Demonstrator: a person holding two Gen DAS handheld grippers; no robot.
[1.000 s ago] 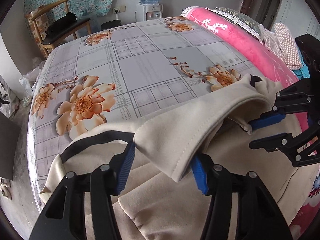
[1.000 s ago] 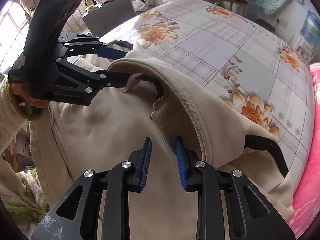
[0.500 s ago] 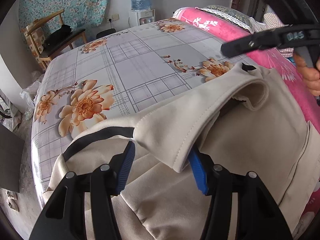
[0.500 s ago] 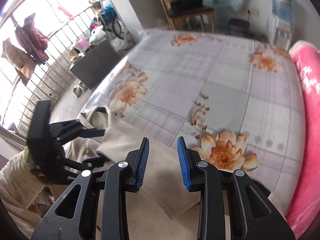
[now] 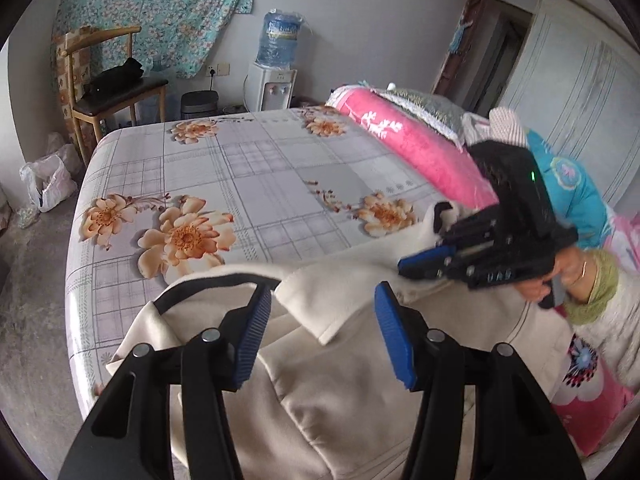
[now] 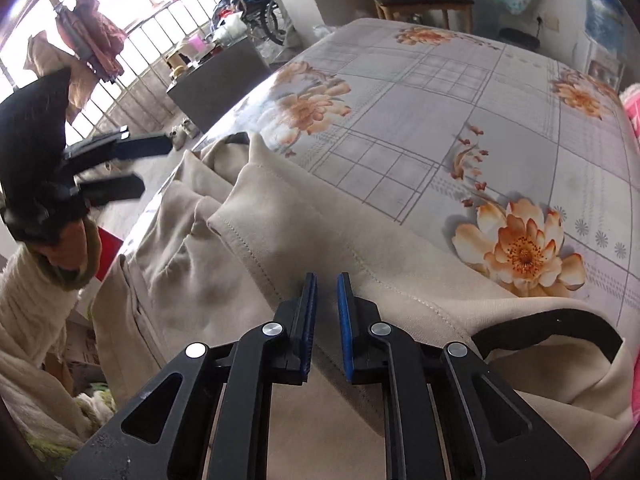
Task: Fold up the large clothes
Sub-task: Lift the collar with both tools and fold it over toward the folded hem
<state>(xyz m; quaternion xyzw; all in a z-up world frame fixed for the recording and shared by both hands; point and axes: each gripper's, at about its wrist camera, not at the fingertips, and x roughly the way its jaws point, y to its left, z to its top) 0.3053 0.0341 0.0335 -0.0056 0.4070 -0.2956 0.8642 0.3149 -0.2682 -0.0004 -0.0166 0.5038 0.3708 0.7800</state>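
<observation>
A large beige jacket [image 5: 340, 380] with black trim [image 6: 552, 320] lies at the near edge of the flowered bed [image 5: 260, 168]. My left gripper [image 5: 323, 300] hovers open above its collar flap, with the pads not touching the cloth. The right wrist view shows that left gripper [image 6: 154, 166] in the air to the left, with nothing between its fingers. My right gripper [image 6: 327, 280] points down at the stitched fold of the jacket [image 6: 280, 240]. Its jaws are closing, with the fold's edge between the blue pads. In the left wrist view the right gripper [image 5: 404, 266] rests on the collar's right end.
A rolled pink quilt [image 5: 420, 148] and pillows line the bed's right side. A wooden chair [image 5: 116, 88], a water dispenser [image 5: 276, 60] and a white bag [image 5: 48, 180] stand beyond the far edge. A dark box [image 6: 216, 80] sits on the floor left of the bed [image 6: 440, 120].
My left gripper has risen and pulled back from the collar, which now lies flatter. My right gripper has come down onto the jacket's fold and its jaws have narrowed.
</observation>
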